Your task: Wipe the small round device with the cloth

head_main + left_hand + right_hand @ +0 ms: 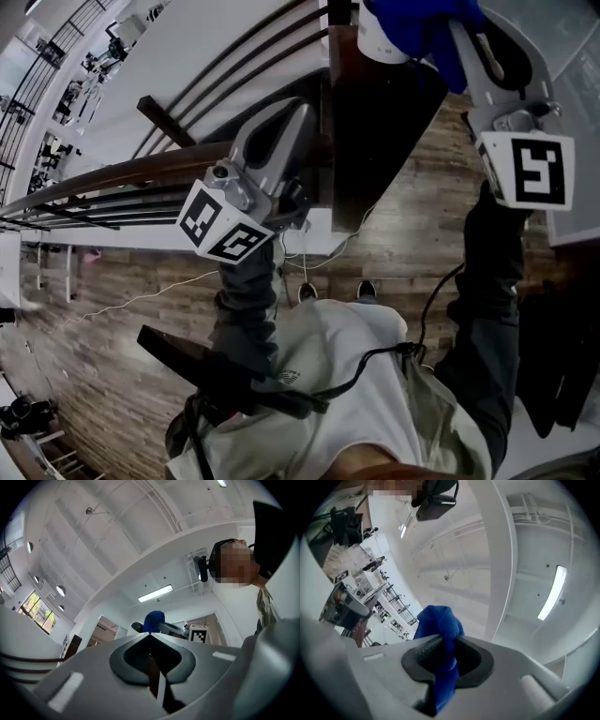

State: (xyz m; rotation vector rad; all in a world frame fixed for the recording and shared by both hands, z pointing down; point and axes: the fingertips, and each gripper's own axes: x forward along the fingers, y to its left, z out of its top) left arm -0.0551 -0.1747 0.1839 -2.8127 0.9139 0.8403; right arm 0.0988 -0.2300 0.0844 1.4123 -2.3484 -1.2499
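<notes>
My right gripper point(457, 26) is at the top right of the head view, shut on a blue cloth point(422, 28). In the right gripper view the cloth point(440, 634) is pinched between the jaws and bunches above them, with a tail hanging below. A white rounded object point(382, 42), probably the small device, sits on top of a dark post, partly hidden behind the cloth. The left gripper view shows it as a white shape point(136, 627) beside the cloth point(153, 619). My left gripper point(305, 105) points up over the railing with its jaws shut and nothing between them point(151, 634).
A wooden handrail point(112, 178) runs across the left, meeting the dark post point(375, 131). Past the rail is a drop to the white level below. Wood flooring point(122, 309) and a thin white cable point(150, 298) lie under me. Something black point(562, 356) stands at the right.
</notes>
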